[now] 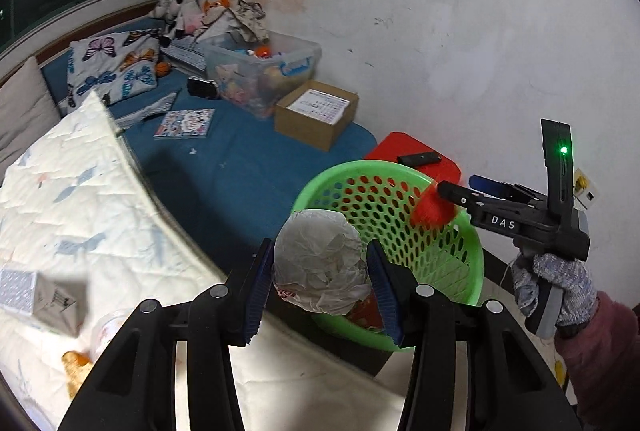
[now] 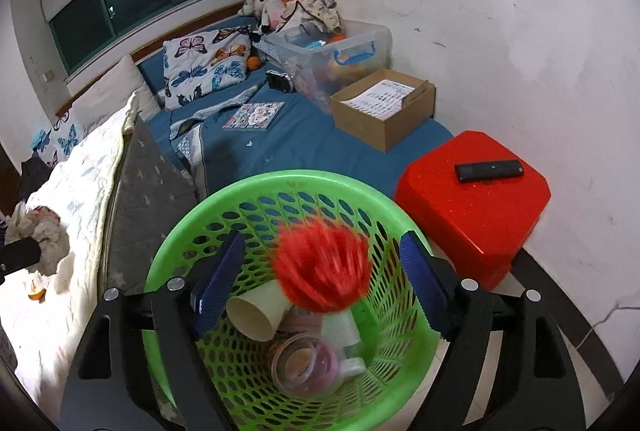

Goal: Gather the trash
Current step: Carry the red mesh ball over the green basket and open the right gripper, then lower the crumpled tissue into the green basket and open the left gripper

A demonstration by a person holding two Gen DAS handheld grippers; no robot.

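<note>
My left gripper [image 1: 320,283] is shut on a crumpled white plastic bag [image 1: 320,263], held over the bed edge just beside the green mesh basket [image 1: 468,271]. My right gripper [image 2: 320,283] is open above the basket's rim [image 2: 280,179]; a blurred red crinkled wrapper [image 2: 322,265] is in the air between its fingers, apart from both pads. The wrapper also shows in the left wrist view [image 1: 430,207] below the right gripper [image 1: 460,191]. In the basket lie a paper cup [image 2: 256,311], a clear lidded tub [image 2: 300,359] and other wrappers.
A red stool [image 2: 476,199] with a black remote [image 2: 488,169] stands right of the basket. The white quilt [image 1: 80,199] carries a small box [image 1: 40,295], crumpled tissues [image 2: 44,235] and orange peel [image 2: 38,293]. A cardboard box [image 2: 384,111] and toy bin [image 2: 332,47] sit on the blue bed.
</note>
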